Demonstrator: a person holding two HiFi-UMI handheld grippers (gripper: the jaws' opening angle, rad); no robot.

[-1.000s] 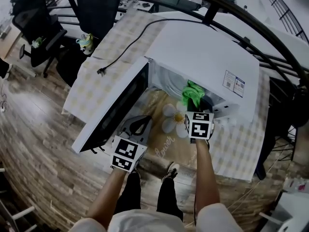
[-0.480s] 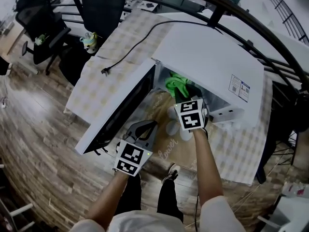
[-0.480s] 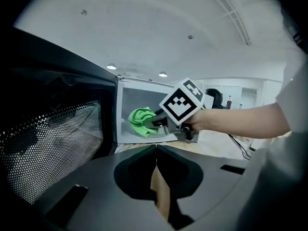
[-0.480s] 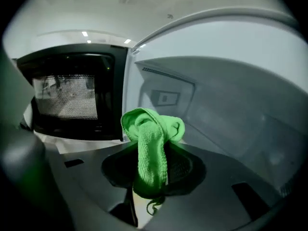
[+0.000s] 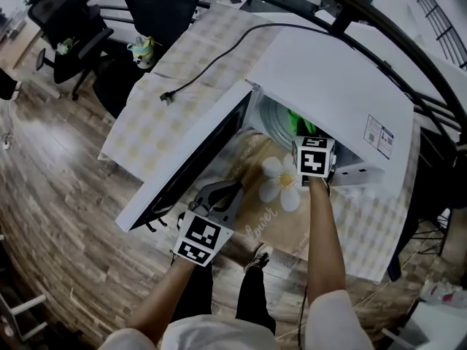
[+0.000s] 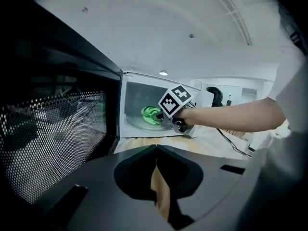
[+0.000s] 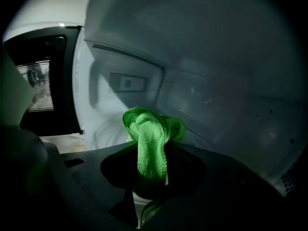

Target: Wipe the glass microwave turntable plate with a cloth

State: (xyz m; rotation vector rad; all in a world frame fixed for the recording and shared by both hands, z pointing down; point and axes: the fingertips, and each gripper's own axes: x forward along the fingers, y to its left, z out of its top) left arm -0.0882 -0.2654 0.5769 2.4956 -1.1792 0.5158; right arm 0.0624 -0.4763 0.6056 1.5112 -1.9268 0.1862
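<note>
"how many grippers are there?"

"two: one left gripper (image 6: 156, 147) and one right gripper (image 7: 150, 152)."

"and cloths?"

"just one green cloth (image 7: 149, 124). one glass plate (image 6: 139, 124) too, and one microwave (image 5: 328, 79)."

"what else can you count?"

"one table (image 5: 157, 115), one flowered mat (image 5: 252, 195), one power cord (image 5: 211, 64) with a single plug, and two office chairs (image 5: 69, 28) (image 5: 164, 2)."
</note>
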